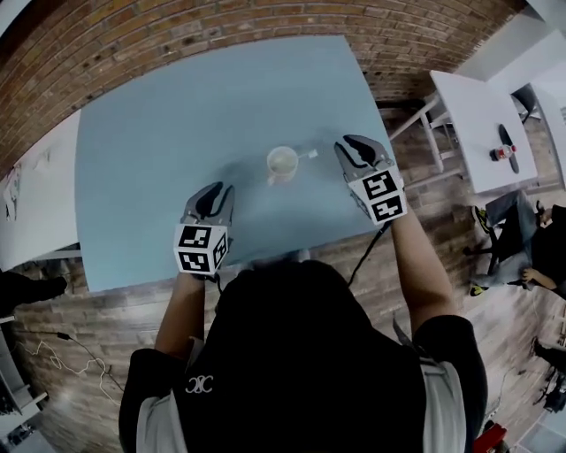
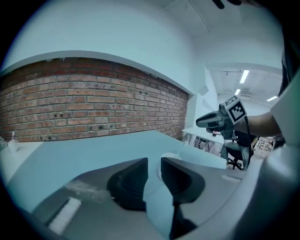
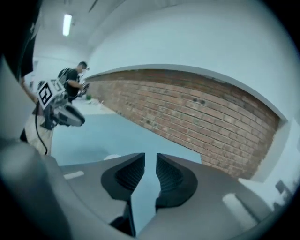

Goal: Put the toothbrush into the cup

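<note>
A white cup stands near the middle of the light blue table. A thin pale toothbrush sticks out over the cup's right rim. My left gripper hovers near the table's front edge, left of and nearer than the cup, open with nothing between its jaws. My right gripper is raised just right of the cup, open and empty. In the left gripper view the cup peeks over the jaws, with the right gripper above it.
A brick wall runs behind the table. White tables stand to the right, one bearing a small red and white item. A person sits on the floor side at far right. Another white table adjoins the left.
</note>
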`<state>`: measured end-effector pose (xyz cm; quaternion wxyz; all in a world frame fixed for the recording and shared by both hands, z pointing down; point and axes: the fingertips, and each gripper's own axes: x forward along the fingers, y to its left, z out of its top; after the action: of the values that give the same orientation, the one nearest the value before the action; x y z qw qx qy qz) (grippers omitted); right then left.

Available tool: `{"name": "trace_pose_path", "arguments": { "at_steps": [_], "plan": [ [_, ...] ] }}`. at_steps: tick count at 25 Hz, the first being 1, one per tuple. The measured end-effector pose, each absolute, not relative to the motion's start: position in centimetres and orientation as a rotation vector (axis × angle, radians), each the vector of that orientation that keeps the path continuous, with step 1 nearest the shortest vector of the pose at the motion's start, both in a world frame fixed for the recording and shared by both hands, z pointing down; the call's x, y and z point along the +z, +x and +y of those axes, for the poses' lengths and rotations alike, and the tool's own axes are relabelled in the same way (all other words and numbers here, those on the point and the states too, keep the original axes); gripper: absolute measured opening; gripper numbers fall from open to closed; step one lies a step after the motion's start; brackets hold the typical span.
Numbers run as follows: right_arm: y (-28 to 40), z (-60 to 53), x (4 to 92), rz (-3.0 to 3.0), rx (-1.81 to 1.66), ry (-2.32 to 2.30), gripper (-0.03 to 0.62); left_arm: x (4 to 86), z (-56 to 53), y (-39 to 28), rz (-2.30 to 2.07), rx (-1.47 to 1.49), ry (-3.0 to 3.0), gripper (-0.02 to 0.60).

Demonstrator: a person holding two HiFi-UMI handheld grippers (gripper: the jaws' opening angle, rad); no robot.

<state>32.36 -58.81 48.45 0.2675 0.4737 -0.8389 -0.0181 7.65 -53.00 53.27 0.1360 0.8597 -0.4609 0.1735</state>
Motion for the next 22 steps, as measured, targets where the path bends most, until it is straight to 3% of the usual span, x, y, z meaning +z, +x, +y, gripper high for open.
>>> {"name": "trace_pose_path", "arguments": {
  "at_steps": [7,10,22],
  "plan": [
    [37.9,-56.3,49.2,-2.395,0.409,1.722,0.012,53.8,-53.6,8.6,-1.279,0.524,2.525,0.103],
    [38.5,-55.0,49.4,-2.426,0.526,1.837,0.009,53.5,-53.8,8.6,-1.260,0.520,2.536,0.103],
    [33.6,-51.3,50.0,-2.350,0.555,1.963,0.009,54.7,-54.5,5.7,-1.129,0.539,2.580,0.103]
  ]
}}
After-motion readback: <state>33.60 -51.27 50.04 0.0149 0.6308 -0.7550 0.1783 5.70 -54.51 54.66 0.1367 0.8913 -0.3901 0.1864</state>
